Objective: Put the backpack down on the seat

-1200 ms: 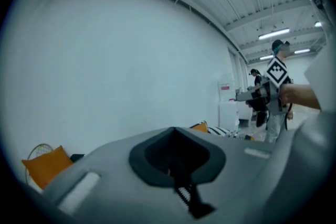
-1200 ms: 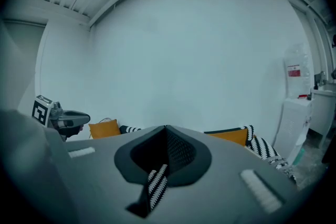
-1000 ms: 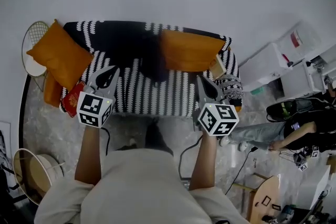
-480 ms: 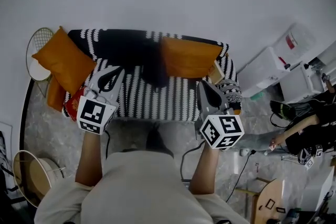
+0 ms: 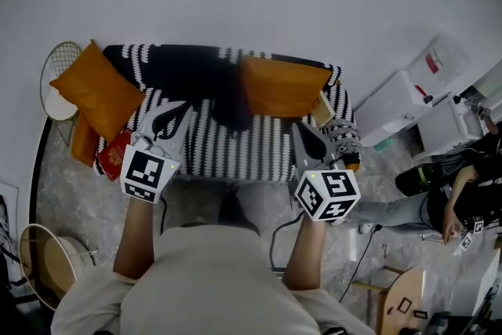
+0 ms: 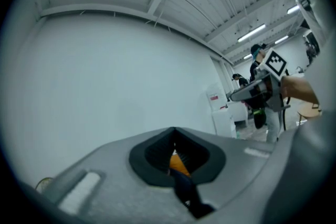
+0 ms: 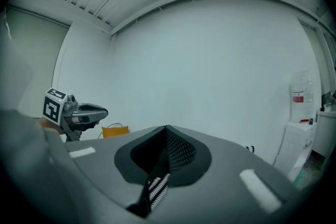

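Head view: black backpack (image 5: 229, 96) sits on the striped sofa (image 5: 235, 147), on the seat against the backrest. It is between the left orange pillow (image 5: 98, 90) and the right orange pillow (image 5: 282, 86). Its edge blends into the dark top of the cover. Neither gripper touches it. Left gripper (image 5: 176, 111) is over the sofa's left part and right gripper (image 5: 301, 129) over its right part. Both point at the sofa, well apart from each other. Red packet (image 5: 115, 153) lies at the sofa's left end. White cabinets (image 5: 408, 98) stand on the right, with a seated person (image 5: 463, 196) nearby.

Left gripper view: left gripper (image 6: 175, 129) has its jaws together with nothing clamped. A bit of orange and something dark show through the gap behind the tips. Right gripper (image 6: 257, 91) shows at the right, in front of a white cabinet (image 6: 224, 115).

Right gripper view: right gripper (image 7: 166, 128) has its jaws together and is empty. Striped cover (image 7: 156, 190) shows through the gap. Left gripper (image 7: 86, 113) is at the left, with an orange pillow (image 7: 114, 131) beside it and a plain white wall (image 7: 199, 60) ahead.
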A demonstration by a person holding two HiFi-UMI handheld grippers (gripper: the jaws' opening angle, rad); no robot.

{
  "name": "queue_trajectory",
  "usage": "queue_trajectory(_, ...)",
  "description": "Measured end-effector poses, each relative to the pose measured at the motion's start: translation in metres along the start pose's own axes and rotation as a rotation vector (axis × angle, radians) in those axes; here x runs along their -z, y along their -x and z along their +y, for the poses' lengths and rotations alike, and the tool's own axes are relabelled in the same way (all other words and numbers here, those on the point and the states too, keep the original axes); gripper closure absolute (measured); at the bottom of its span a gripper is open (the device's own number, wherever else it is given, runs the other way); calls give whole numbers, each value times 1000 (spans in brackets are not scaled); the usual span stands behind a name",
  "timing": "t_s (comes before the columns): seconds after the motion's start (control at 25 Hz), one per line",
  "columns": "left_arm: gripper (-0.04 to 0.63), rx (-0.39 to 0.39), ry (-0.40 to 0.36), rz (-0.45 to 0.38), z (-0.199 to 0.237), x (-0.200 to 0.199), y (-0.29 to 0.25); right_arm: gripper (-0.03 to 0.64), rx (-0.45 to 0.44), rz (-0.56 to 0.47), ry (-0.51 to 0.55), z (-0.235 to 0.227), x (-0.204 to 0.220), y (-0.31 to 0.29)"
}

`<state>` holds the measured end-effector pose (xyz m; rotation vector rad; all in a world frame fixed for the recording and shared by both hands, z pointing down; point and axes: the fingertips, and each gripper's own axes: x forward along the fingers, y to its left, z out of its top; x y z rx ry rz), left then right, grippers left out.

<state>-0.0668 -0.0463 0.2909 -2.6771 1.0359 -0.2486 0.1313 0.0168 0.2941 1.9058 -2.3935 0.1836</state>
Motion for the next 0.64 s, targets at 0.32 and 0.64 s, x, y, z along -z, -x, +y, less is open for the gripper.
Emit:
queue_trajectory(0.32, 592, 9, 10, 13, 6, 9, -6, 609, 1, 16, -3, 1, 8, -10)
queue_trajectory(0.64, 592, -13, 74, 36, 19, 29, -18, 609, -3, 30, 0, -1, 14, -25)
